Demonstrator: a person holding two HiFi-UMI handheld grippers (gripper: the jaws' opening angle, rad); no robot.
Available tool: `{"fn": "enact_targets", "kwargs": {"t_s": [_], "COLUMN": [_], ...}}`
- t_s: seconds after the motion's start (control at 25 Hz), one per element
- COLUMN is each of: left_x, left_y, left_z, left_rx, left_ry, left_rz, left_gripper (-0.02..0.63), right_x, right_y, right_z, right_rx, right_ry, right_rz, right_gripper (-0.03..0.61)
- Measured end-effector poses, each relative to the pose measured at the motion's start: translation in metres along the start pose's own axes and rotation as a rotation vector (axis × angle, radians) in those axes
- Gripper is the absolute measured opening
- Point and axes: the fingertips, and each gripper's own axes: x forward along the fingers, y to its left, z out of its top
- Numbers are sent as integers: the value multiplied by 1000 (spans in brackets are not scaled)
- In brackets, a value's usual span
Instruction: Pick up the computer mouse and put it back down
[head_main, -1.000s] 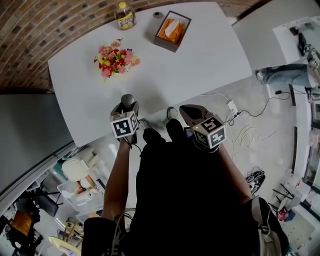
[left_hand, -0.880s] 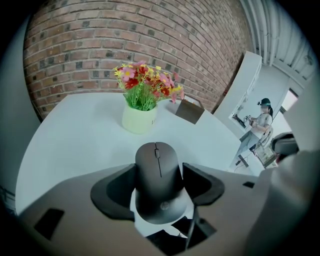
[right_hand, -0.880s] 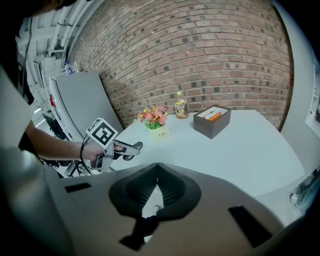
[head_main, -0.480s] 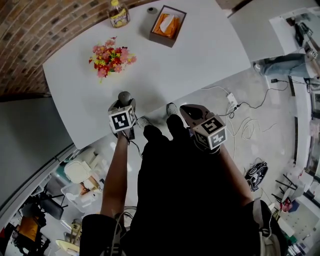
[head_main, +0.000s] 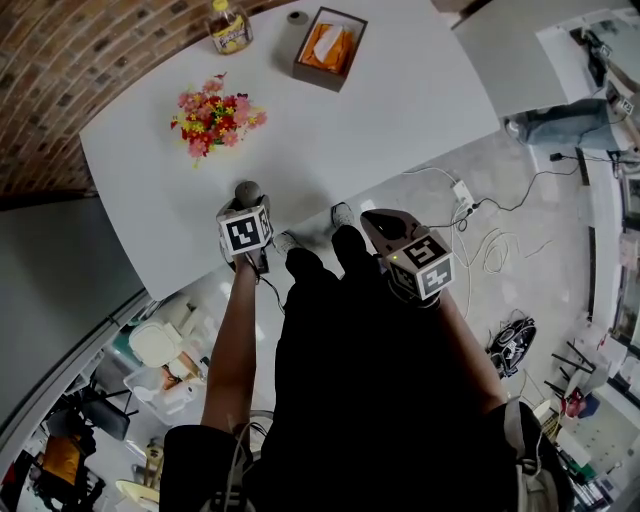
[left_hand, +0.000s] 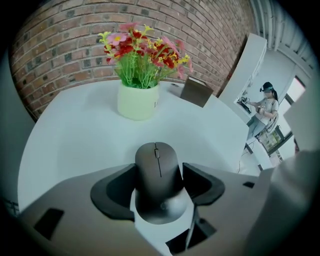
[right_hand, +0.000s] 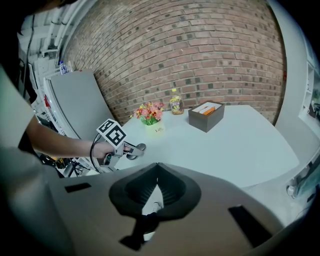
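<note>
A dark grey computer mouse (left_hand: 156, 172) sits between the jaws of my left gripper (left_hand: 159, 176), which is shut on its sides. In the head view the mouse (head_main: 247, 190) pokes out ahead of the left gripper (head_main: 246, 202), over the near edge of the white table (head_main: 380, 120). Whether the mouse rests on the tabletop I cannot tell. My right gripper (head_main: 380, 224) hangs off the table above the floor, shut, with nothing in it (right_hand: 156, 167). From the right gripper view, the left gripper (right_hand: 131, 148) and the mouse (right_hand: 140, 147) show at the table's edge.
A pot of red and pink flowers (head_main: 212, 118) stands beyond the mouse. A brown tissue box (head_main: 328, 48), a yellow bottle (head_main: 227, 28) and a small roll (head_main: 297, 17) sit at the far side. Cables and a power strip (head_main: 465, 212) lie on the floor at right.
The head view has drifted a little. The left gripper keeps the mouse and stays near the table's near edge, and the right gripper has barely moved.
</note>
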Motion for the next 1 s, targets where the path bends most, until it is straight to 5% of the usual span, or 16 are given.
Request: {"fn": "enact_targets", "kwargs": {"t_s": [1.0], "left_x": [16], "left_y": [3], "left_z": [-10], "left_rx": [105], "left_ry": [59], "left_rz": [53], "left_gripper": [308], "right_x": [6], "right_y": [3], "right_z": [6], "right_rx": [14], "right_ry": [-7], "right_rz": [9], "right_gripper": [17]}}
